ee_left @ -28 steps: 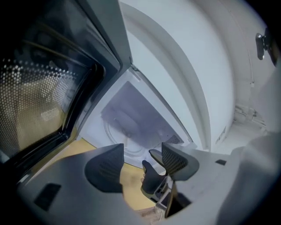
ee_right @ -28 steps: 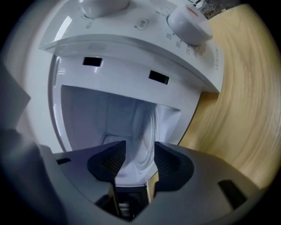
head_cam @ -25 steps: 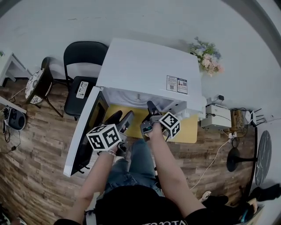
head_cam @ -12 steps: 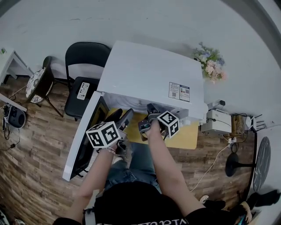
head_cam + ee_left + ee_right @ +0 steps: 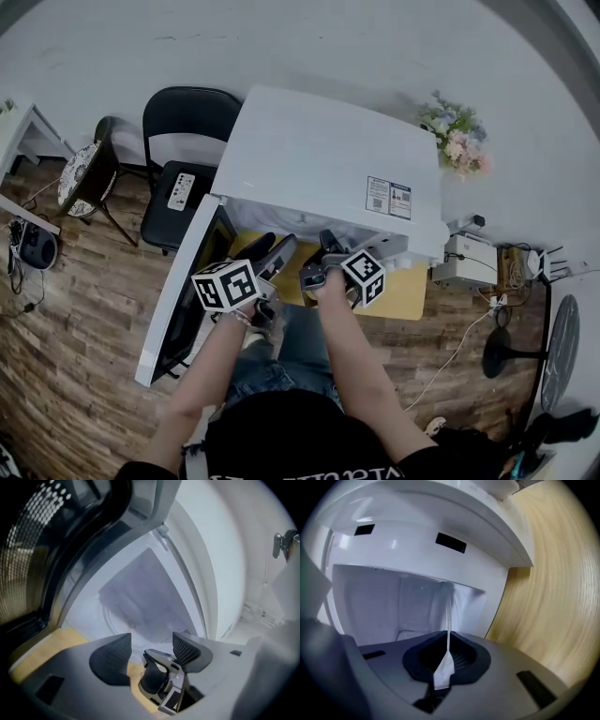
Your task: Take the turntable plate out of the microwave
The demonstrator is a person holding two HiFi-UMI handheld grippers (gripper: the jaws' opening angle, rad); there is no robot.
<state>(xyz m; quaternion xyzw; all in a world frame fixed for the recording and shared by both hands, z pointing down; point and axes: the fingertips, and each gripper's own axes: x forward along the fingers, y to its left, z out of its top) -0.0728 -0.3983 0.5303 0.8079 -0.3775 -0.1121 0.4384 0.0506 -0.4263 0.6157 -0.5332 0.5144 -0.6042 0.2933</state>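
Turntable plate (image 5: 449, 613) edge pinched by right tool (image 5: 446, 657).

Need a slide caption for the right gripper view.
Right claw shut on the rim of the clear glass turntable plate, seen edge-on at the open white microwave.

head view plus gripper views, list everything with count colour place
white box-shaped microwave: 1, white, centre, on the table, door open leftward
clear glass turntable plate: 1, clear, inside the microwave, rim between the right claw's jaws
light wooden table: 1, tan, under the microwave
black padded chair: 1, black, left-rear of the microwave
white flat remote-like device: 1, white, on the chair seat
bunch of flowers: 1, pink and white, right-rear of the microwave
round patterned stool: 1, black and white, far left
left claw: 1, dark grey, open and empty, at the microwave's mouth
right claw: 1, dark grey, shut on the plate's rim
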